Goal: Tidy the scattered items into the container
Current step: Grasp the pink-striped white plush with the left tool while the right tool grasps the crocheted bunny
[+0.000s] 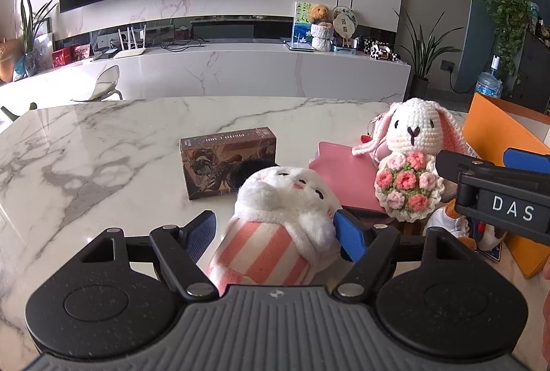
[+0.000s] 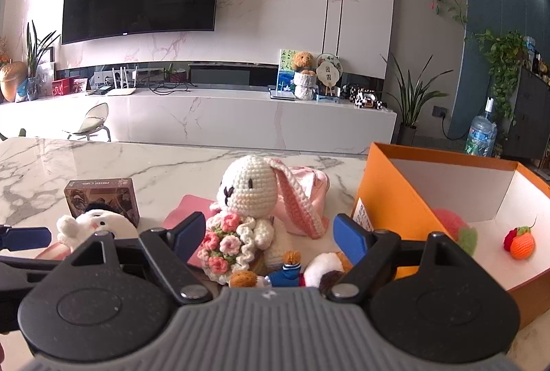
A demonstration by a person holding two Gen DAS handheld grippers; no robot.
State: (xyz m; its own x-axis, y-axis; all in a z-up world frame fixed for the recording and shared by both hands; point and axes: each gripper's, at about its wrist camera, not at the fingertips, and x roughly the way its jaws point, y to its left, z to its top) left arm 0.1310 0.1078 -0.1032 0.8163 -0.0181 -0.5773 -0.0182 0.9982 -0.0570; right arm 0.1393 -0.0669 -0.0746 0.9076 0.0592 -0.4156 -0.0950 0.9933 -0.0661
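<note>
A white plush toy in a pink-striped wrap (image 1: 275, 226) lies on the marble table (image 1: 103, 147) between the fingers of my left gripper (image 1: 276, 235); the jaws stand wide, the right pad (image 1: 349, 238) touching its side. It also shows in the right wrist view (image 2: 96, 226). A crocheted white rabbit with a flower bouquet (image 2: 247, 209) stands between the open fingers of my right gripper (image 2: 271, 235); the rabbit also shows in the left wrist view (image 1: 412, 158). The orange box (image 2: 388, 199) stands at right, holding a crocheted orange fruit (image 2: 520, 242) and a pink ball (image 2: 450, 223).
A brown card box (image 1: 228, 161) lies behind the plush. A pink pad (image 1: 340, 178) and a pink pouch (image 2: 309, 195) lie near the rabbit. Small plush figures (image 2: 302, 269) lie just in front of the right gripper. A TV wall and cabinet stand beyond the table.
</note>
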